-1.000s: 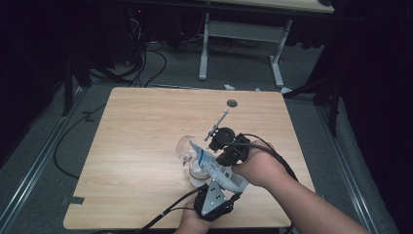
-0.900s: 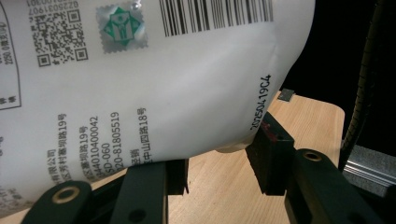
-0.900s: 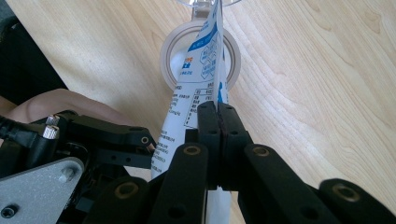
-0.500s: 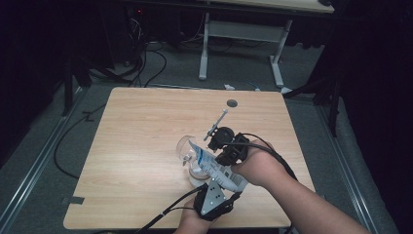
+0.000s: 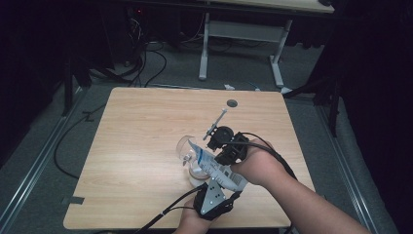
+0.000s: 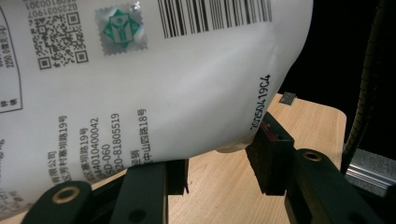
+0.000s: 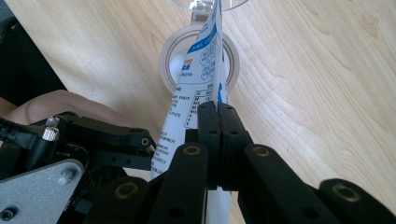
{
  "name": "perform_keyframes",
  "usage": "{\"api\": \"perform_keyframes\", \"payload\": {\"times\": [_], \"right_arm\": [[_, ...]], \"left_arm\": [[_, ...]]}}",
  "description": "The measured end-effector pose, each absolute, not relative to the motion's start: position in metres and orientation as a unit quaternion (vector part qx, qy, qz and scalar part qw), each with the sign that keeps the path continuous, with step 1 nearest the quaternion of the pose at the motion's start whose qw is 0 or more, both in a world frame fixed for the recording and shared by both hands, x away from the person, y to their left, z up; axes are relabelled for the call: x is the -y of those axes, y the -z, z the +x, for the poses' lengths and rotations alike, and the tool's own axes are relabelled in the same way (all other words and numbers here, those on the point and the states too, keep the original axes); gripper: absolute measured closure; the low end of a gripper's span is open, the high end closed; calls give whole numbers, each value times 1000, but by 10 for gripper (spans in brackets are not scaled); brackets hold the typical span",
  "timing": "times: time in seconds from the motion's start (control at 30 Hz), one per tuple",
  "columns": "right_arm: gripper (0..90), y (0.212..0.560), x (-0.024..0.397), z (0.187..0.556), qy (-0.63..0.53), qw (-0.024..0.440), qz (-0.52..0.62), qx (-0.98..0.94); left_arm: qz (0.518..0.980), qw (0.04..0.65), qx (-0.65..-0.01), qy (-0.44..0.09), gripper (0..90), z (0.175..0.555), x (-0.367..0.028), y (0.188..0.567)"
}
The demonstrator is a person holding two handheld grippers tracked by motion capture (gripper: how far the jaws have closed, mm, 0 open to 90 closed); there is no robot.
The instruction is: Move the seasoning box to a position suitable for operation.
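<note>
A pale wooden surface [image 5: 146, 146] sits in a dark room, with cables on the floor behind it. Toward the near edge, a little right of centre, a person's two hands work close together. Leftmost of the things is a clear glass [image 5: 186, 148] with a bowl-shaped top, standing on the surface over a whitish round ring [image 7: 169, 52] that the right gripper view shows around its foot. A white plastic pouch [image 5: 214, 165] printed with blue panels, a barcode and small text is held tilted, its upper end reaching over the glass's rim. The left gripper [image 5: 213, 197], coming up from the near edge, has its fingers set on either side of the pouch's lower, bulging end; in the left gripper view they look to be pressing on it, with a clear gap between them. To the right, the right gripper [image 5: 229, 151] has its fingers shut tight on the pouch's thin edge, as the right gripper view shows plainly. Beyond the grippers, a thin metal rod [image 5: 216, 122] lies on the surface, and a small dark disc [image 5: 232, 103] sits near the far edge. The pouch looks positioned for emptying into the glass; whether anything is in the glass cannot be told, so the pour seems only begun at most.
</note>
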State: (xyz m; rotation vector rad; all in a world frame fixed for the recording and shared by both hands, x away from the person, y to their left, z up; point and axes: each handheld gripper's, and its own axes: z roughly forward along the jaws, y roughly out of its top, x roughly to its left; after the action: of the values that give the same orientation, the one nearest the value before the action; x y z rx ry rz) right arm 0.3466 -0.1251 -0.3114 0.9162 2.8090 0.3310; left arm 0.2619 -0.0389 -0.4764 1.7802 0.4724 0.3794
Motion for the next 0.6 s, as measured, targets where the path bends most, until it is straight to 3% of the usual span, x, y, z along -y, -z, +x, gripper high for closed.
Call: {"api": "perform_keyframes", "payload": {"times": [0.6], "right_arm": [[900,310,121,349,-105,85,304,-943]], "left_arm": [[763,591,-205,-163,618,264,38,474]]}}
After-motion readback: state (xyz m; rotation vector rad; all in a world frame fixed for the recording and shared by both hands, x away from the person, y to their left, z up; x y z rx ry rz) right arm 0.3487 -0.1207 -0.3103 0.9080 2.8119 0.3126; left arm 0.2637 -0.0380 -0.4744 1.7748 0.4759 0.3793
